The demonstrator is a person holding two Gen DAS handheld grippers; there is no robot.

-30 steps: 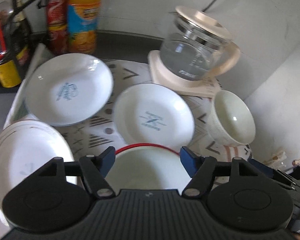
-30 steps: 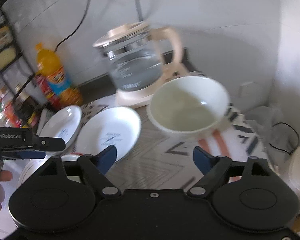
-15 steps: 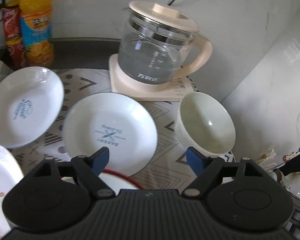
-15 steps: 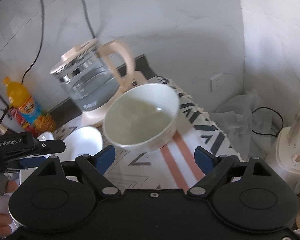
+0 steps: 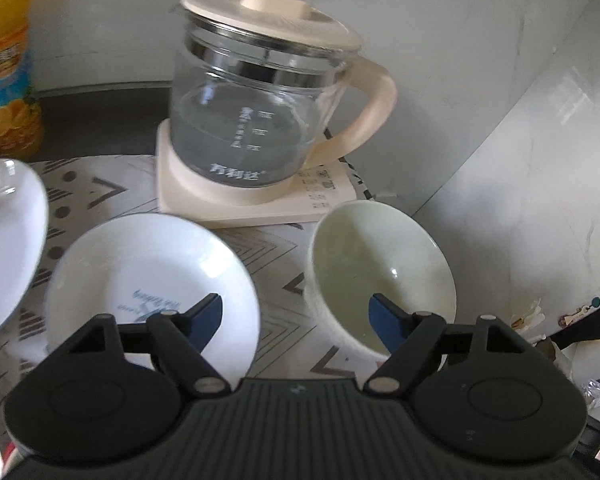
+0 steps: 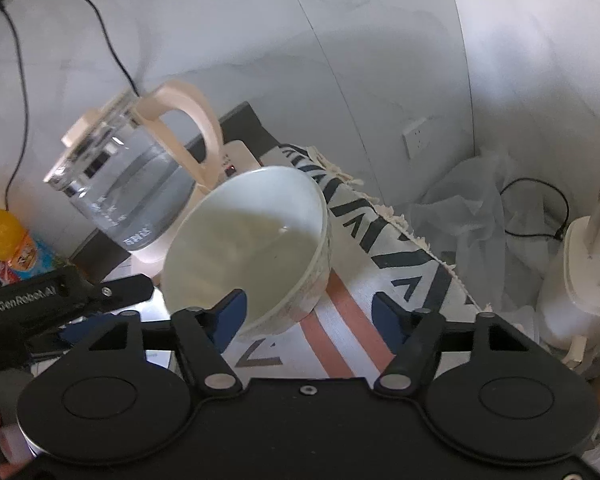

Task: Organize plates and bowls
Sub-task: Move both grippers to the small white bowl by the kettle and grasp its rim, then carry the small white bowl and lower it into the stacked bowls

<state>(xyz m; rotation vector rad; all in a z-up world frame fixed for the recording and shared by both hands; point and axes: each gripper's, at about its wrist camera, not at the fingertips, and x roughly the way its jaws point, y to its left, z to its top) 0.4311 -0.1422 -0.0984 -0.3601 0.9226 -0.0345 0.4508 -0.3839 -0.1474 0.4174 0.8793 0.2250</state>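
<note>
bowl [image 6: 244,248] straddled by right gripper [image 6: 306,316], closing, no contact

right tongs [image 6: 308,316] closing, now straddling the bowl [image 6: 248,252] rim, left tongs [image 5: 296,318] shifted toward it

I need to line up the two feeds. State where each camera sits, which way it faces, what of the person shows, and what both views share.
Left wrist: sits on the left tool, looking forward and down at the plate, bowl and glass kettle; only its own open blue fingers show.
Right wrist: sits on the right tool, facing down at the bowl on the patterned cloth; the left tool and fingertips of a hand show at left.
Shared: bowl, kettle, orange bottle.
</note>
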